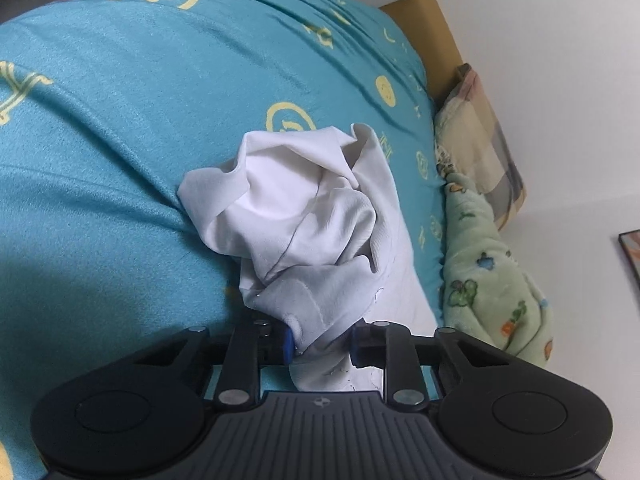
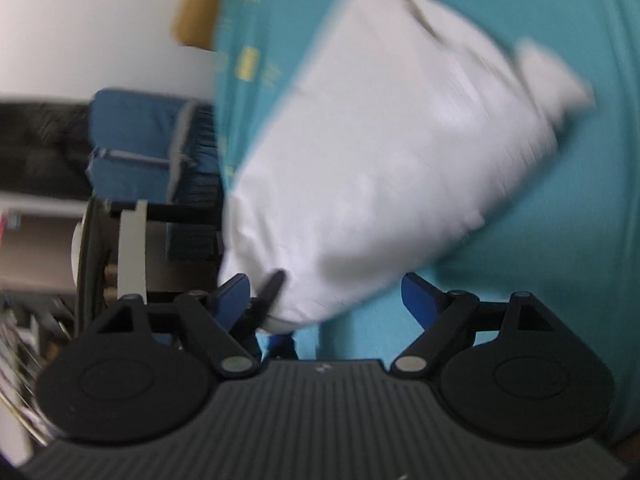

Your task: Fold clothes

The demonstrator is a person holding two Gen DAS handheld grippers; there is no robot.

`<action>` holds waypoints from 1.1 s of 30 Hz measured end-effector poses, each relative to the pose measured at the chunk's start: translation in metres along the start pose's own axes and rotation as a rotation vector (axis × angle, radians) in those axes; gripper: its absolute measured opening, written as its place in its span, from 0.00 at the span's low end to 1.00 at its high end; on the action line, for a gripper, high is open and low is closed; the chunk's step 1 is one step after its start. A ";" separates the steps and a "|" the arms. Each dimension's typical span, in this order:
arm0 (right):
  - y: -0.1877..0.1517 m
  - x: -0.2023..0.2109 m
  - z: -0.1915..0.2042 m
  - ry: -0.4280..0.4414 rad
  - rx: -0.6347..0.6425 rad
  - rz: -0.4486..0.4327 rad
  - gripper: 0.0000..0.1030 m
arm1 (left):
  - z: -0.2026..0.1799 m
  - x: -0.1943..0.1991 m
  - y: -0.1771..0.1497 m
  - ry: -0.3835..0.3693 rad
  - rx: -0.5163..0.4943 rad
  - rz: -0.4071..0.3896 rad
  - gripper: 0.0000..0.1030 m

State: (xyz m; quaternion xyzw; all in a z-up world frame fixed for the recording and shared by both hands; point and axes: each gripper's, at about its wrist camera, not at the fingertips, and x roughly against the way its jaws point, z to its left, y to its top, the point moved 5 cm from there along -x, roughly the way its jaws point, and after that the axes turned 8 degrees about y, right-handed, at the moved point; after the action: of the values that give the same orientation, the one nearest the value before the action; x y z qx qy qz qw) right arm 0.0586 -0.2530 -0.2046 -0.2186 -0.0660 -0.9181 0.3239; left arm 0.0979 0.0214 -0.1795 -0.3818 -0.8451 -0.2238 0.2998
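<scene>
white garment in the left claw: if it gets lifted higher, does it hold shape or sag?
Likely sags: the white garment is thin and already bunched into soft folds on the teal bedsheet, so it should drape from the left claw. Probably light, since a small pinch gathers it. The right claw is open, so one-point lifting may leave it twisted.

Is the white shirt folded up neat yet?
No. The white cotton garment lies crumpled on the teal patterned bedsheet, with the left gripper pinching one bunched end.

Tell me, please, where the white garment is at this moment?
In the left wrist view the white garment lies crumpled on the teal bedsheet, its near end pinched in the left gripper, with a green blanket to its right.
</scene>
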 end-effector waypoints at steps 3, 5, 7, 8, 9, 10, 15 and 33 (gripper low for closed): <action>0.010 -0.005 -0.024 -0.002 -0.129 -0.034 0.81 | -0.001 -0.003 0.002 -0.013 0.017 0.001 0.23; 0.021 0.004 -0.025 0.020 -0.144 -0.137 0.81 | -0.001 -0.005 0.003 -0.022 0.020 0.000 0.23; 0.030 0.013 -0.025 0.004 -0.127 -0.212 0.74 | -0.001 -0.006 0.005 -0.029 0.022 0.003 0.23; 0.033 0.014 -0.027 -0.007 -0.131 -0.227 0.58 | -0.001 -0.005 0.005 -0.033 0.024 0.003 0.23; 0.033 0.015 -0.028 -0.026 -0.125 -0.234 0.35 | -0.001 -0.005 0.005 -0.037 0.025 0.003 0.22; 0.032 0.016 -0.028 -0.042 -0.106 -0.237 0.30 | -0.002 -0.004 0.004 -0.037 0.021 0.001 0.22; 0.020 0.032 -0.002 -0.004 0.008 -0.271 0.16 | -0.016 0.020 0.002 -0.033 -0.047 -0.032 0.20; -0.020 0.228 0.078 0.199 0.107 -0.422 0.16 | -0.164 0.162 -0.089 -0.142 -0.236 0.066 0.20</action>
State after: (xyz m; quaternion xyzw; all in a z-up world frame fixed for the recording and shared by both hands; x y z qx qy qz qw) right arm -0.0845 -0.3462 -0.0333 -0.0907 -0.1264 -0.9777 0.1407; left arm -0.0025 -0.0495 0.0348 -0.4570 -0.8189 -0.2841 0.1994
